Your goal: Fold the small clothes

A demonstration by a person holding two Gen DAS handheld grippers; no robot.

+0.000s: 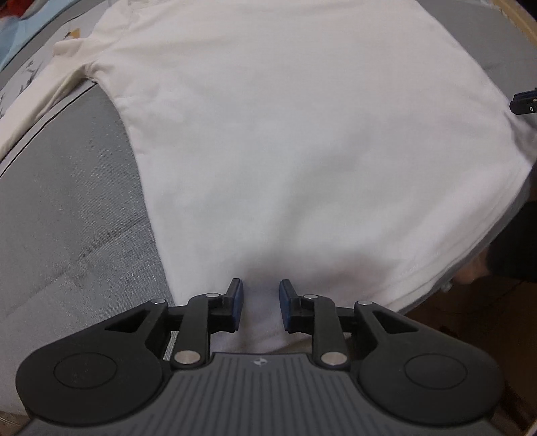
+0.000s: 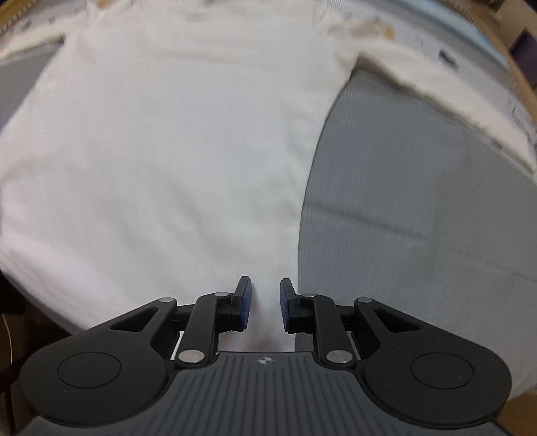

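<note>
**Inspector:** Material and lie of the garment?

**Assistant:** One white shirt (image 1: 285,134), soft matte knit, spread flat and mostly smooth on a grey woven cover (image 1: 67,218). Its near hem is stitched. One long sleeve (image 1: 37,104) runs out to the left in the left wrist view; the other sleeve (image 2: 453,100) runs out to the right in the right wrist view, blurred. Whether the cover lies on a bed or a bench cannot be told.

**Inspector:** The tools?

**Assistant:** Left tool (image 1: 260,305), black arms with blue pads, stands over the near hem. Its pads are spread a little, cloth showing in the gap, neither pad pressing on it. Right tool (image 2: 265,303), same build, stands over the shirt's near right edge just beside the bare cover, pads likewise slightly apart and pinching nothing.

**Inspector:** Anything else?

**Assistant:** A wooden edge (image 1: 517,20) at far right. No containers in view.
</note>
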